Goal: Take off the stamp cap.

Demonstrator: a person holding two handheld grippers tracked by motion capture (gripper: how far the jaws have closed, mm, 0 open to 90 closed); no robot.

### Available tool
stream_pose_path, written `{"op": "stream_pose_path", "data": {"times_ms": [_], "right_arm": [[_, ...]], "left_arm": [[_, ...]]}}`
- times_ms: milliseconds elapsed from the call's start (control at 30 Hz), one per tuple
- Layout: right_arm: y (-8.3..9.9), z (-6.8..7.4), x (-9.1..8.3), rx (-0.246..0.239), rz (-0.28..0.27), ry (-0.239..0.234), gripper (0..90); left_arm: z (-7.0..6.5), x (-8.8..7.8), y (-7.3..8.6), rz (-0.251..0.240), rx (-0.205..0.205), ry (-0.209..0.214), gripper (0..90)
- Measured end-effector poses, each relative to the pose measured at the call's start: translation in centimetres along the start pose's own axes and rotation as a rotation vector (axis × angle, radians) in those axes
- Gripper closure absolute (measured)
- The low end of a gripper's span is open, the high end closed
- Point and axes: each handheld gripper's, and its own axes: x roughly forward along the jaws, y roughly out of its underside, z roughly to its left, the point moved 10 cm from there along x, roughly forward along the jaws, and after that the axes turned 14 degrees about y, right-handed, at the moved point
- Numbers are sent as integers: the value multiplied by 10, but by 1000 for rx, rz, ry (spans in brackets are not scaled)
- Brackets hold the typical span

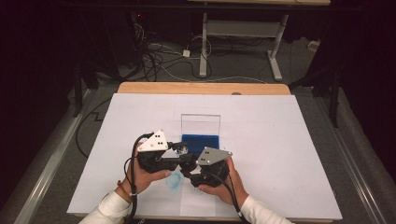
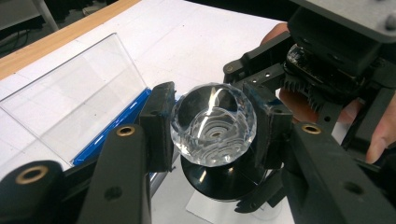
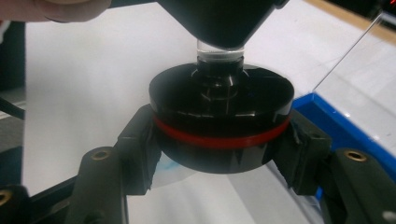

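A clear faceted crystal ball (image 2: 213, 123) sits between the pads of my left gripper (image 2: 212, 128), which is shut on it. Under the ball, joined to it by a short clear neck (image 3: 219, 49), is a round black base with a red ring (image 3: 222, 116). My right gripper (image 3: 222, 149) is shut on that base from both sides. In the high view both grippers meet near the front middle of the table: the left gripper (image 1: 180, 150) is on the ball (image 1: 181, 149), the right gripper (image 1: 189, 169) just below it.
A blue box (image 1: 201, 141) with an upright clear lid (image 1: 201, 123) stands open just behind the grippers. A white sheet (image 1: 280, 140) covers the table. A pale blue smudge (image 1: 173, 181) lies on the sheet between the hands. Cables and desk legs are on the floor beyond.
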Motion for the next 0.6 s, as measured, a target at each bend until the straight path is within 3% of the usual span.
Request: {"op": "stream_pose_path", "data": {"times_ms": [67,100,167,200,367,600], "right_arm": [[10,-21,5,103,33,20,393],[12,-25,3,86,34,21,392],[10,-21,-3,-7,29,43,392],[9,-20,-5,-30,31,66,392],[11,-26,-12,-94,30,100,391],[12,-43,-35,-91,5,126,390]], "left_arm": [[0,-13,-7,-31,-6,0,553],[3,-18,-8,-29,6,-38,553],[5,-26,-9,-53,-7,-39,552],[7,-27,-8,-45,-13,-44,553],[12,-33,-3,-25,-16,-61,552],[18,-36,5,9,-27,-76,552]]}}
